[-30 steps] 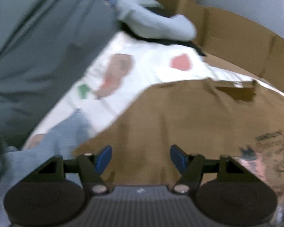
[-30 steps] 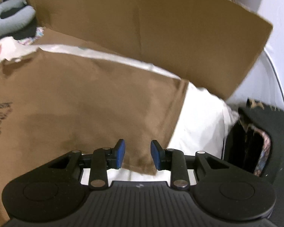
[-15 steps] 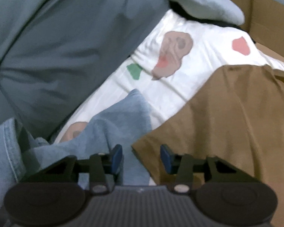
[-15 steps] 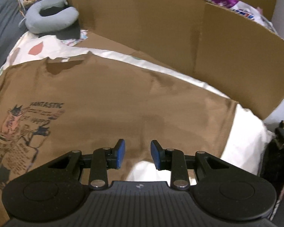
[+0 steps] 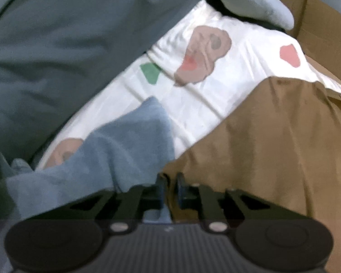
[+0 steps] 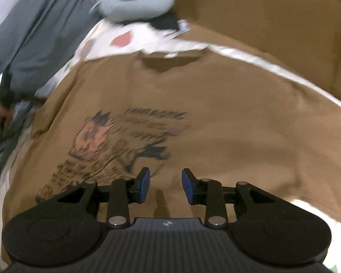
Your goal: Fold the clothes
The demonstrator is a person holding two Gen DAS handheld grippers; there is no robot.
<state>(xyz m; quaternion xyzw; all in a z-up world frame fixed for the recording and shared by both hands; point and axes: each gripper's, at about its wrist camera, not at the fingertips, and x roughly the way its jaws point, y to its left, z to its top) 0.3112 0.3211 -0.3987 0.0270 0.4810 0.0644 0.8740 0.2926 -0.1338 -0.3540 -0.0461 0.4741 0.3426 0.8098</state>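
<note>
- On the white printed sheet (image 5: 206, 95) we find the brown T-shirt (image 6: 216, 113) spread flat, print side up, collar toward the far cardboard wall (image 6: 272, 22).
- Left wrist view: our left gripper (image 5: 169, 187) sits at the near left corner of the brown T-shirt (image 5: 272, 141). Its fingers (image 5: 180, 188) are drawn in to a narrow slot with the brown edge running into it; we read this as pinched on the shirt, though the frame is soft.
- A blue denim piece (image 5: 116, 159) lies just beside that corner on the left, touching or overlapping the left finger; the exact overlap is not resolvable.
- A large grey-green cloth (image 5: 68, 45) covers the sheet's left side. A pale grey neck pillow (image 5: 250, 2) rests at the far end.
- Right wrist view: our right gripper (image 6: 165, 187) hovers over the lower middle of the shirt, just right of the chest graphic (image 6: 125, 145). Its fingers (image 6: 144, 185) stand moderately apart with nothing between them; only flat brown fabric shows in the gap.
- The neck pillow (image 6: 134, 2) sits beyond the collar; dark grey trousers (image 6: 34, 41) lie at far left.
- The right-wrist frame is motion-blurred; the printed text is illegible.
</note>
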